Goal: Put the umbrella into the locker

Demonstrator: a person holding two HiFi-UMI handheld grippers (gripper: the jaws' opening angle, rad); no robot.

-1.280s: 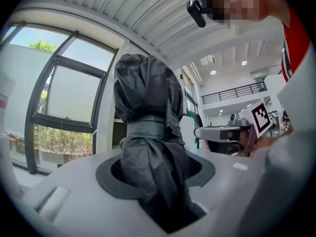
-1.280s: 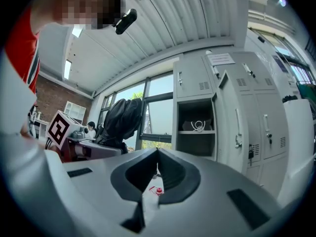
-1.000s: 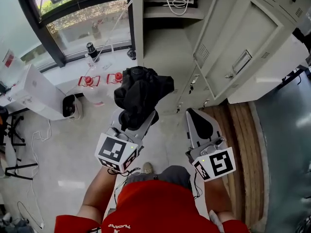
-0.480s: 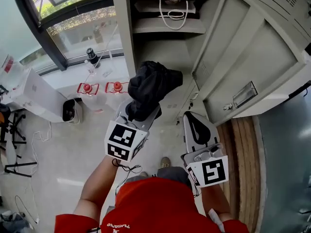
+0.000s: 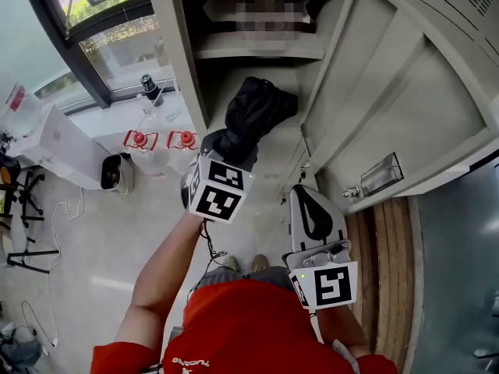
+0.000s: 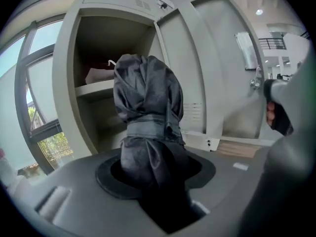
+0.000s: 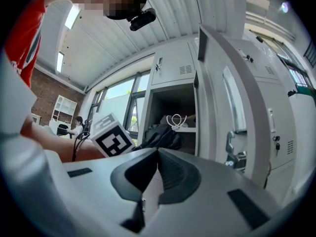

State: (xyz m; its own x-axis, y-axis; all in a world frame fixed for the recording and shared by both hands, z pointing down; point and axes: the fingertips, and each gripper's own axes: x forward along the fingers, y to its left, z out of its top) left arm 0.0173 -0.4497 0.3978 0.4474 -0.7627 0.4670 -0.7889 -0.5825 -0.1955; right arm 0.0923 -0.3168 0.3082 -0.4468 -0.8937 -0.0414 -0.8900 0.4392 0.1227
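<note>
A folded black umbrella (image 6: 148, 102) is held clamped between the jaws of the left gripper (image 6: 157, 184), the dark fabric being pressed by both pads and its bundled, strap-bound upper part standing out ahead of the jaws. In the head view, the umbrella (image 5: 261, 111) is seen carried beyond the left gripper (image 5: 234, 145), directly in front of the open locker (image 5: 183, 61), and it is held lower than the shelf (image 5: 257, 49) that lies ahead of it. Whether the tip of the umbrella has crossed into the compartment cannot be settled from these angles. A pale item with a white cord loop (image 7: 177, 120) is seen lying on that shelf, above and beyond the held umbrella. The locker door (image 5: 405, 92) is swung wide open to the right of the left gripper and stands ahead of the right gripper (image 5: 310, 201), with its latch (image 5: 374, 178) just beside that gripper's tip. The jaws of the right gripper (image 7: 157, 164) are brought together with nothing caught between them. It is kept nearer the person than the left gripper, and well apart from the umbrella.
</note>
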